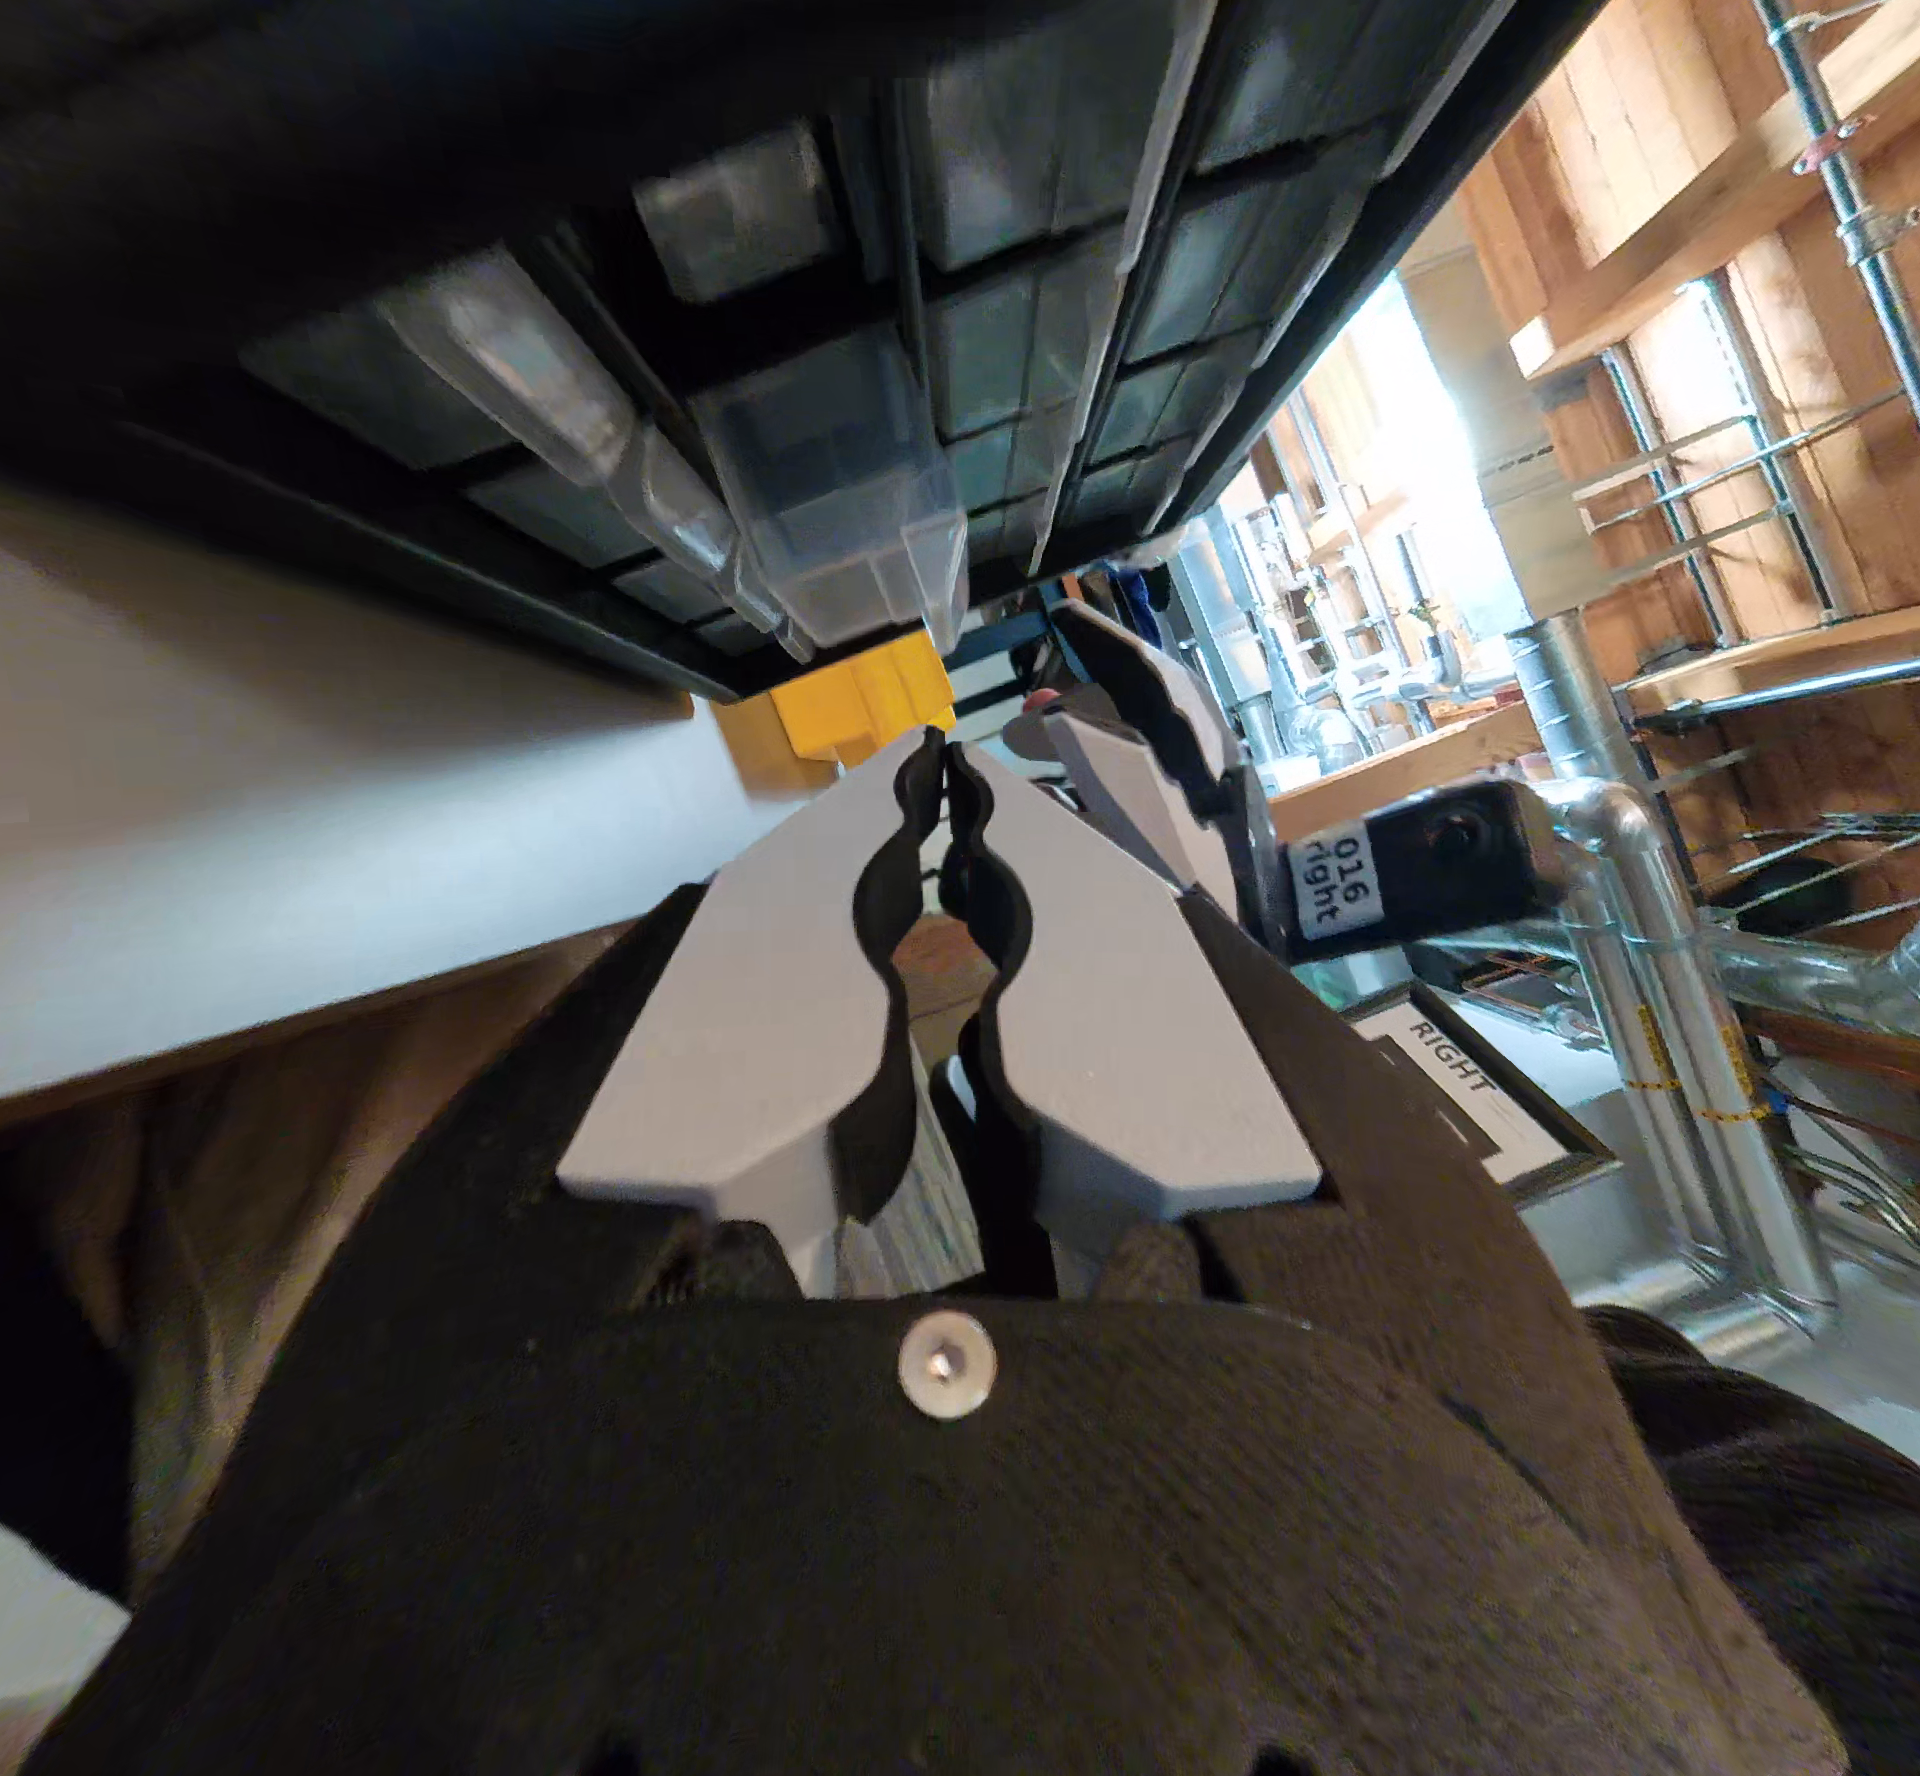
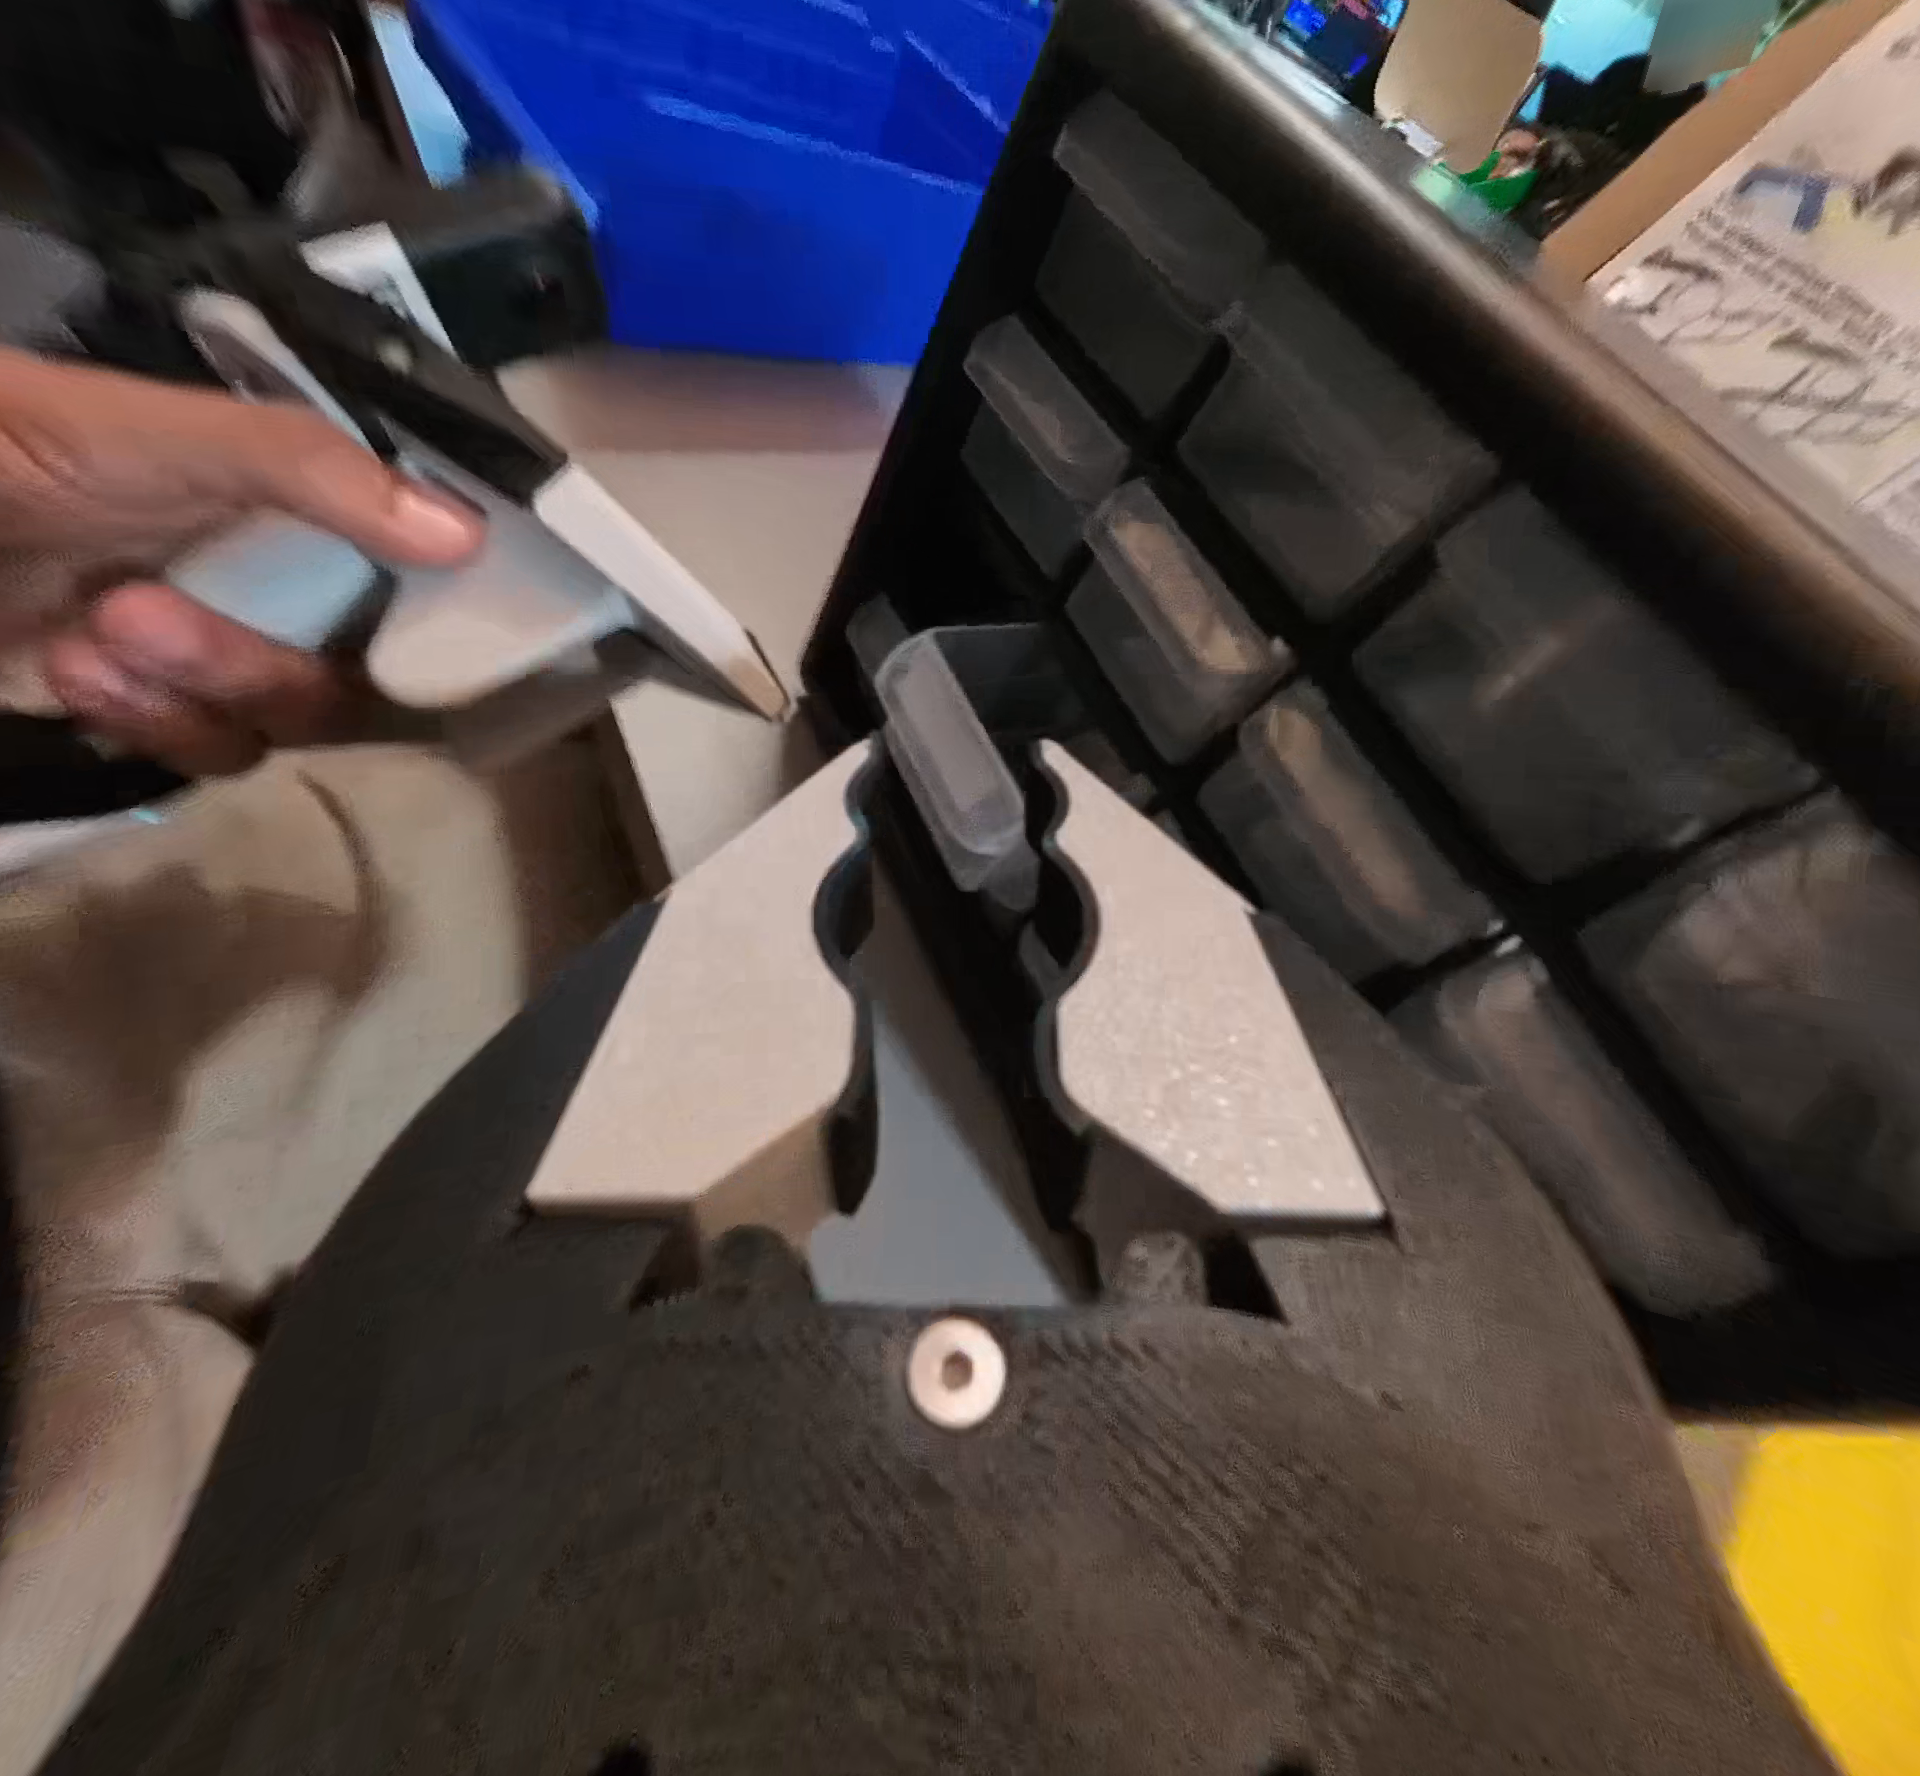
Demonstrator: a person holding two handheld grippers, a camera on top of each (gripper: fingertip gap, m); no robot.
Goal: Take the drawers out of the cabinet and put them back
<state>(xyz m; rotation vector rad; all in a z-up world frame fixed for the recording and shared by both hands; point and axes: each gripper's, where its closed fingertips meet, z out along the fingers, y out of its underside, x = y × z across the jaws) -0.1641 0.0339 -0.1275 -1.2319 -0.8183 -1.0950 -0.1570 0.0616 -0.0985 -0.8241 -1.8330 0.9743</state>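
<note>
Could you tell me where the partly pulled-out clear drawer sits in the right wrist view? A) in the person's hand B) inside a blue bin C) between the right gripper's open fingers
C: the clear drawer juts from the black cabinet between the right gripper's spread fingers.

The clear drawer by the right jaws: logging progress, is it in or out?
Partly out: the clear drawer juts from the black cabinet, its neighbours flush.
</note>
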